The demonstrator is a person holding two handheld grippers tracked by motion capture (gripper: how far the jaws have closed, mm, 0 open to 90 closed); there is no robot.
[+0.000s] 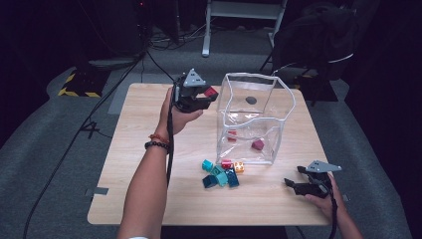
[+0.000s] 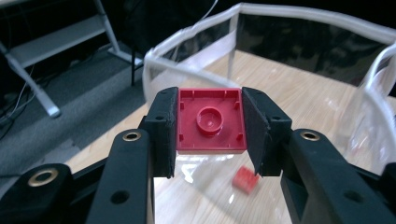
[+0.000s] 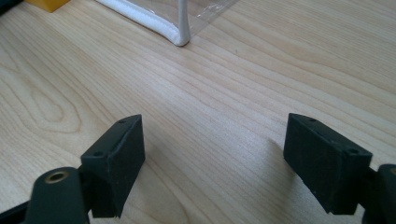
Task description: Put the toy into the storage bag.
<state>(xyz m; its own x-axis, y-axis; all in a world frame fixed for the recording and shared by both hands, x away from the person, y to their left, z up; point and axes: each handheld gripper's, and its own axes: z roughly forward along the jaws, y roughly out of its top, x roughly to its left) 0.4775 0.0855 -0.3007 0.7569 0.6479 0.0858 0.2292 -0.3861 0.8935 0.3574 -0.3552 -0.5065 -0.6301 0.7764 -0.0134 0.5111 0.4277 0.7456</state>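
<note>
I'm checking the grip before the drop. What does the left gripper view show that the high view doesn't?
Left gripper view alone: the red brick's hollow underside with its round tube, pressed between both pads. High view alone: the loose bricks on the table, and the right gripper resting open. Both: the left gripper holding that brick beside the clear bag's open top.

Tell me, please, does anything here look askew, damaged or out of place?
The clear bag looks a little askew: its white rim bends unevenly and its walls are creased. Nothing seems spilled or broken. Loose bricks lie in a pile on the table in front of it, and the left hand-held gripper holds a red brick squarely.
</note>
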